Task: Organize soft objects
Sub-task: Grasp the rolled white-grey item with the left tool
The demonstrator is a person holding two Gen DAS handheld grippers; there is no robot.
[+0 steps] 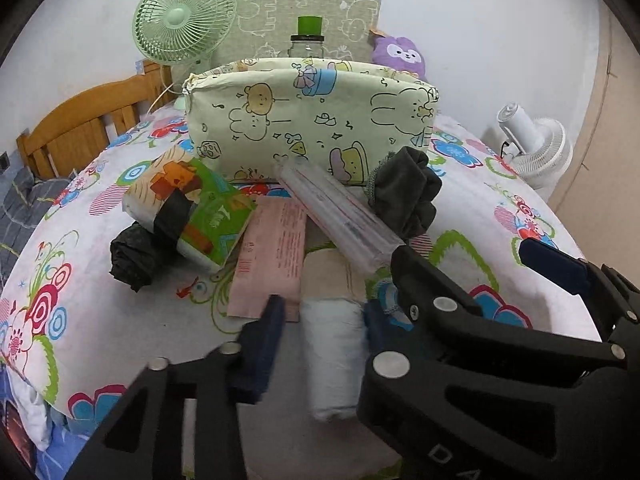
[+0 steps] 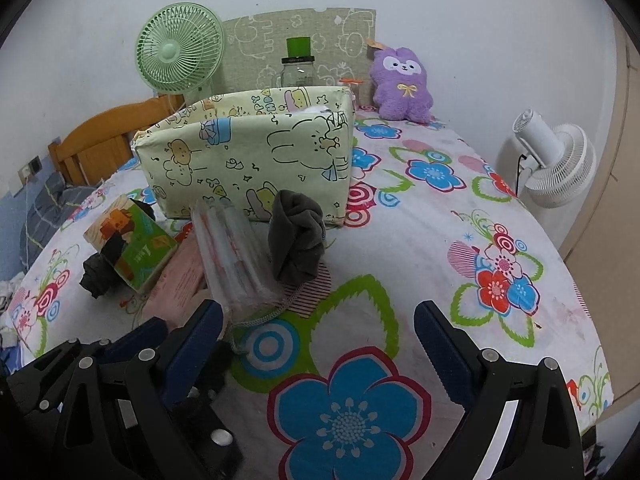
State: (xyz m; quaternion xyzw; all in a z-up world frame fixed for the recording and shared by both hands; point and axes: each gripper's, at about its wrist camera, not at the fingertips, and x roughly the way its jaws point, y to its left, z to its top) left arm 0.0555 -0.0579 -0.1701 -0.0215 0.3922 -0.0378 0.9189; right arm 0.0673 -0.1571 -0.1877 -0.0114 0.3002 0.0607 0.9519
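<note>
Both wrist cameras look forward, low over the floral bedsheet (image 2: 420, 240), toward the wall. The left view sits nearer, close above the pile of objects. The right view stands further right. Both share the cartoon fabric box (image 1: 312, 120) (image 2: 248, 152) and green fan (image 1: 184, 16) (image 2: 180, 54).

This is a bedroom in a home. The things lie on a bed (image 2: 420, 240) covered with a white sheet printed with large blue, red and green flowers, and a wooden headboard or bed frame (image 2: 100, 136) of slatted orange-brown wood stands at the far left. A purple plush toy (image 2: 402, 84) sits against the plain white wall, beside a fabric panel with cartoon outlines (image 2: 304, 36). A small green fan (image 2: 180, 54) and a white fan (image 2: 554, 160) stand at the bed's edges. A soft storage box with cartoon animals (image 2: 248, 160) rests on the sheet, and a wall socket (image 2: 32, 167) shows at the left.
</note>
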